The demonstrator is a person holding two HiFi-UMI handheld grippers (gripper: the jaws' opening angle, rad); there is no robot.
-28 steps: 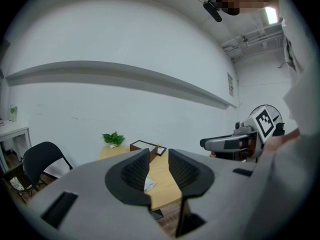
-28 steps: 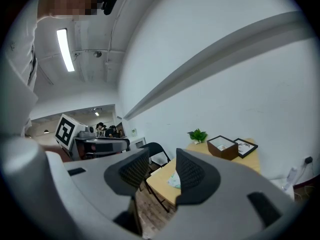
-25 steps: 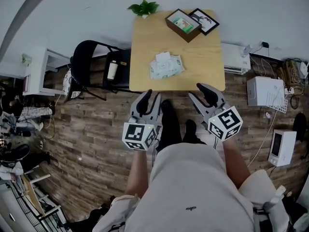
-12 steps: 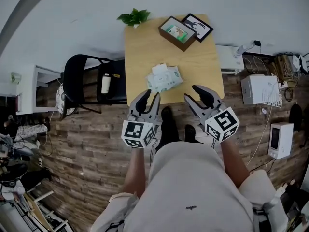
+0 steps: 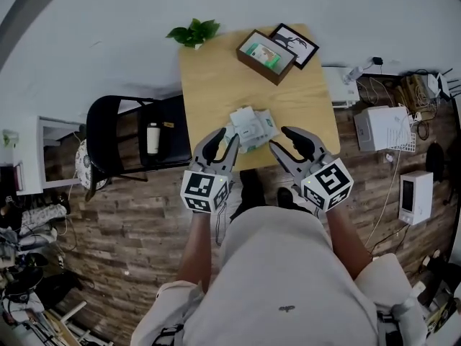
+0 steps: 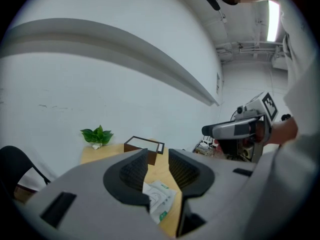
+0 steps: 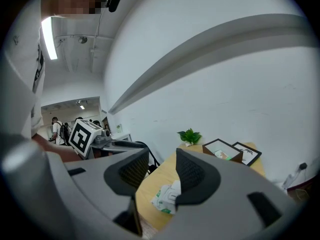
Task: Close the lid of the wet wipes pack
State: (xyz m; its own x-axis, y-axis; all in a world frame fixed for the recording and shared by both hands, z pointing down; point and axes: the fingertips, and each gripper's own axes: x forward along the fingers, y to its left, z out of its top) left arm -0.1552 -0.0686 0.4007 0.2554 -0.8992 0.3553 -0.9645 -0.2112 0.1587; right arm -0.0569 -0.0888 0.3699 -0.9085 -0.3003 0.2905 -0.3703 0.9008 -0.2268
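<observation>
Both grippers have closed in on the table (image 5: 216, 78) since a second ago: then their tips hung over the wooden floor short of its near edge, and now they overlap that edge at the middle of the head view, one on each side of the pack.

That table fills the upper middle of the frame, a dark chair (image 5: 115, 135) to its left, a potted plant (image 5: 193, 32) at its upper-left corner, and an open box (image 5: 265, 55) beside a picture frame (image 5: 294, 40) at its upper right. The wet wipes pack (image 5: 252, 127) lies alone on bare wood near the lower edge, well apart from the rest, probably so that it can be reached from both sides. A white part on top looks like the lid, not yet pressed flat (too small to be sure).

The left gripper (image 5: 222, 140) sits just left of the pack and the right gripper (image 5: 281, 137) just right of it, neither touching it. Flanking it this way suggests one will steady the pack while the other pushes the lid down.

Both forearms reach forward from the torso, roughly parallel, the grippers tipped slightly downward and angled a little toward each other. Each gripper's jaws stand spread with nothing between them; each gripper's own view shows the pack lying on the table beyond the gap.
</observation>
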